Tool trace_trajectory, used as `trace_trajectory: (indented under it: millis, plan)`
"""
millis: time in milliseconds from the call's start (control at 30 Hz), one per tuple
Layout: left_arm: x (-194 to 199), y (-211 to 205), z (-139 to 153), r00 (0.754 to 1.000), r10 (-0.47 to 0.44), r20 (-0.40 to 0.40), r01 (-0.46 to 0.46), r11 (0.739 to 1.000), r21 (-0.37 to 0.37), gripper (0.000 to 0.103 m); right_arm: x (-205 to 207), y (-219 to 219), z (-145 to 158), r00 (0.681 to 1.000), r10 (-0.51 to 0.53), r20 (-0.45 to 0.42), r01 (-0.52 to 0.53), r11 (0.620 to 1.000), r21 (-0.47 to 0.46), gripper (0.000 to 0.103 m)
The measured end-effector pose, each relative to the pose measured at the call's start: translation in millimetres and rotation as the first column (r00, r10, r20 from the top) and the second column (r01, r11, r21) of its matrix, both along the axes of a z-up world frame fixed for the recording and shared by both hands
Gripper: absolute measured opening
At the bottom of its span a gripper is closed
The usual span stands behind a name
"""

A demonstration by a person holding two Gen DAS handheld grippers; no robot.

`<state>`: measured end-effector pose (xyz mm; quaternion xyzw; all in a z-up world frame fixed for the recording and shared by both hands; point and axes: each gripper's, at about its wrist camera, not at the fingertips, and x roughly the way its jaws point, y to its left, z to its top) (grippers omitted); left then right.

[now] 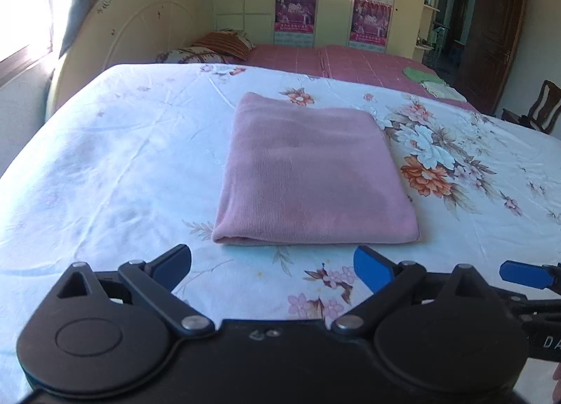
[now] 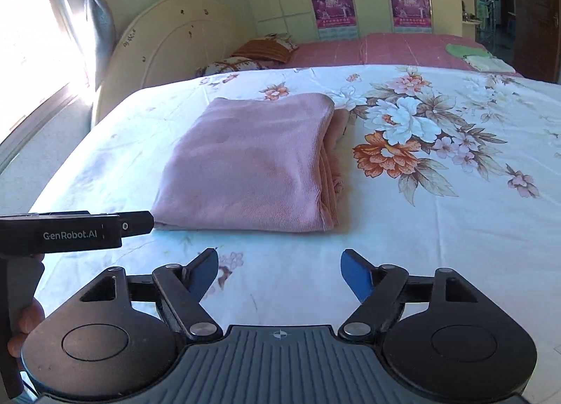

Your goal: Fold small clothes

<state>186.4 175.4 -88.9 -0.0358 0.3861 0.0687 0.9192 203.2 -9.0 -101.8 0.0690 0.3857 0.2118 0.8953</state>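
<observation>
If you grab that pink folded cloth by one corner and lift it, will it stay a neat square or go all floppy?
Probably floppy: the pink cloth is soft ribbed knit, so its stacked layers, visible at the right edge, would likely unfold. It looks light. It likely would bunch rather than slide if pushed across the flowered sheet.

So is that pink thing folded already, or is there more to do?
It looks done: the pink garment lies as a neat folded rectangle on the floral bedsheet. Nothing is in hand; the left hand-held gripper and right hand-held gripper are open and empty, clear of it. Pale cloths on the far bed may be next; I cannot tell.
</observation>
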Motion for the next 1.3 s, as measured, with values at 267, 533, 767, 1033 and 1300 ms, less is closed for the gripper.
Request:
trace_trajectory:
  millis: [267,533,767,1033,1300]
  plan:
    - [-126,-38,64,0.982,-0.04,0.186,0.032,0.999,0.043,0.099,-106,-44,42,0.997,0.068,0.038,-0.071,0.995,0.077,0.088]
    - [-202,-62,102,0.979,-0.052,0.198,0.038,0.997,0.073,0.099,-204,-65,92,0.984,0.13,0.121,-0.143,0.984,0.106,0.094]
    - [-234,-72,105,0.98,-0.04,0.196,0.022,0.995,0.093,0.1,-253,-67,123,0.966,0.037,0.256,-0.051,0.998,0.049,0.098]
    - [-247,-76,104,0.982,-0.011,0.189,-0.006,0.996,0.091,0.1,-281,-60,139,0.898,-0.108,0.426,0.161,0.983,-0.09,0.103]
    - [-251,-76,110,0.978,0.007,0.208,-0.025,0.996,0.085,0.1,-275,-65,137,0.89,-0.136,0.436,0.178,0.982,-0.057,0.103]
